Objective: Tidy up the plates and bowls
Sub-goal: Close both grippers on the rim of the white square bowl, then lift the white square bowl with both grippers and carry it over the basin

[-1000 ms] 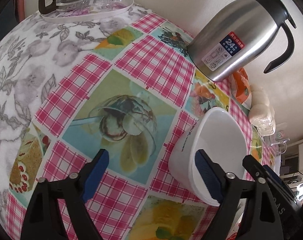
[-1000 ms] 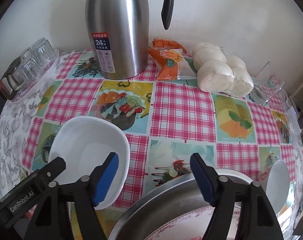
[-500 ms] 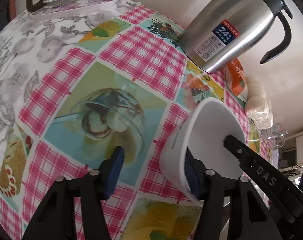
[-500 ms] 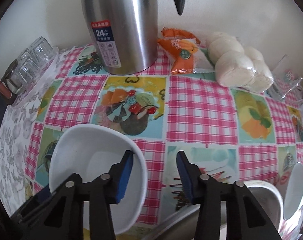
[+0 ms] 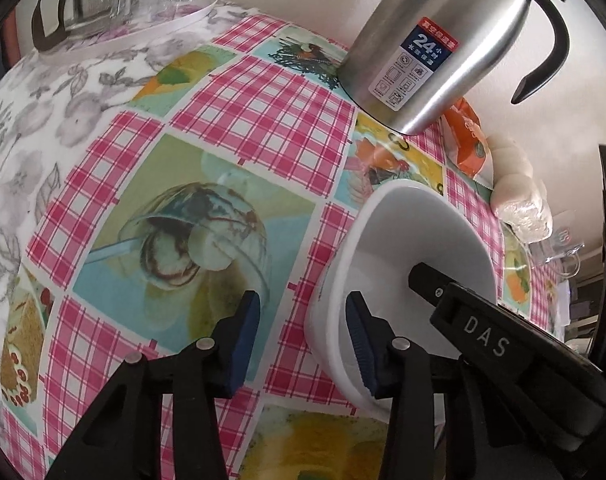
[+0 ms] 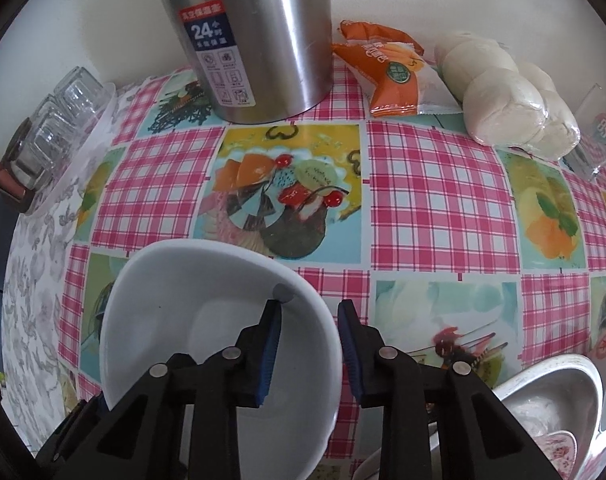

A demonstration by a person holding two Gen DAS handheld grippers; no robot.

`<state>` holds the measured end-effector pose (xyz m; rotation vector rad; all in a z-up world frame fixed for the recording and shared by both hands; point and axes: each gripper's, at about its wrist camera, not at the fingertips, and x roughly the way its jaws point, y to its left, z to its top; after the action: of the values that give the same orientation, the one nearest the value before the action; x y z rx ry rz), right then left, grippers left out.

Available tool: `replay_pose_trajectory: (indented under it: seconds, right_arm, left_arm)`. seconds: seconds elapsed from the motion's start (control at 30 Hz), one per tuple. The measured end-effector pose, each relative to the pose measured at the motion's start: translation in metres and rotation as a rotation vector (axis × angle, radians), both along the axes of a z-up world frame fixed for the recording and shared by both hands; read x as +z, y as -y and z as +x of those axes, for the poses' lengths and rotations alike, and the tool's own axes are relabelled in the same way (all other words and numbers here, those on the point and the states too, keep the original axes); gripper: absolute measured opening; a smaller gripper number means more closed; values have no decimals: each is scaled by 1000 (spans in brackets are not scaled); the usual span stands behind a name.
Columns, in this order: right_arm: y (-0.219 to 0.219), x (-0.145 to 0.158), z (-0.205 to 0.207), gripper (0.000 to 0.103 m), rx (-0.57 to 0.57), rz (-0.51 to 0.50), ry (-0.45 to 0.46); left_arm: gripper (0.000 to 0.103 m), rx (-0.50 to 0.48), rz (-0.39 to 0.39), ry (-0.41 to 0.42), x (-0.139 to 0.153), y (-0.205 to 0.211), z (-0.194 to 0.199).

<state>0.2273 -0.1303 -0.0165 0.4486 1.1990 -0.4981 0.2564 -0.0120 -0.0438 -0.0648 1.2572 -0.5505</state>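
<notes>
Nearby, thermos (image 6: 259,40) behind white bowl (image 6: 191,304); metal basin (image 6: 551,396) right; buns (image 6: 515,100) beyond.

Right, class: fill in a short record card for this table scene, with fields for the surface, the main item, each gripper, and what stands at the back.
surface: table under a pink check cloth with food pictures
main item: white bowl, upright, empty
left gripper: fingers straddle the bowl's rim, one inside, one outside; have just been closing, not yet clamped
right gripper: straddles the opposite rim the same way; has just been closing, a gap remains
back: steel flask, orange packet, wrapped buns
</notes>
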Motion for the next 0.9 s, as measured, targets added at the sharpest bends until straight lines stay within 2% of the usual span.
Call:
replay_pose_trajectory:
  seconds: [0.03,0.1,0.17,0.47,0.6,0.73,0.9]
  right_arm:
    - [0,0,0,31,1,2,0]
    - [0,-1,1,31,2,6,0]
    - [-1,-1,1,30,7,11,0]
    - [-1,1,1,27,14,30,4]
    - [2,5,-3,22,3,54,22]
    - [5,16,-7,22,6,52,54]
    - [8,42,-18,21,2,54,115]
  left_arm:
    - [42,0,-5,-3,0,0,1]
    - [29,-8,-41,-26,-3,-1,3]
    - [24,-14,-87,-57,-6,-2,5]
    - [24,-21,-109,-72,-5,-2,5]
    - [24,-26,-132,-78,-1,-7,2]
    - [24,-34,-153,-60,11,-8,-1]
    - [24,-43,-193,-14,40,-14,-9]
